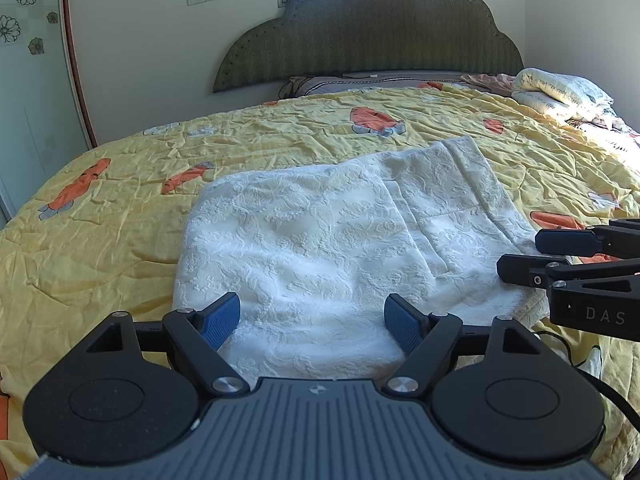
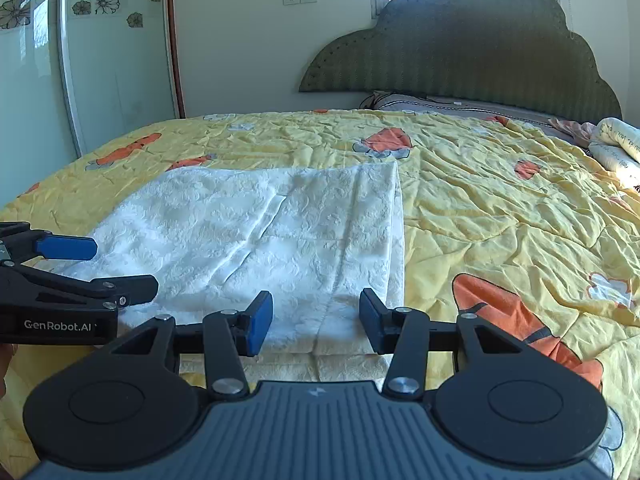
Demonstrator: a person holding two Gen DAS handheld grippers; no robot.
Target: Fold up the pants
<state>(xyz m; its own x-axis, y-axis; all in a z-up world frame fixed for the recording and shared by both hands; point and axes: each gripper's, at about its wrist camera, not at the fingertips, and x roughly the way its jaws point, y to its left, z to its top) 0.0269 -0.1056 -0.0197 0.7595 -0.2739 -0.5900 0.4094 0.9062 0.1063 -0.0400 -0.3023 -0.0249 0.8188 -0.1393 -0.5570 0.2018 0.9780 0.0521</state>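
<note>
White lace-patterned pants (image 1: 320,240) lie folded flat on the yellow bedspread (image 1: 120,200); they also show in the right wrist view (image 2: 260,236). My left gripper (image 1: 312,320) is open and empty, its blue pads (image 1: 220,320) spread over the near edge of the pants. My right gripper (image 2: 316,320) is open and empty over the near right corner of the pants. The right gripper shows at the right edge of the left wrist view (image 1: 532,256), the left gripper at the left edge of the right wrist view (image 2: 120,264).
A green scalloped headboard (image 1: 368,32) stands against the far wall. A pillow (image 1: 340,84) lies below it. A rolled white quilt (image 1: 560,92) lies at the far right. A glass wardrobe door (image 2: 100,60) stands left of the bed.
</note>
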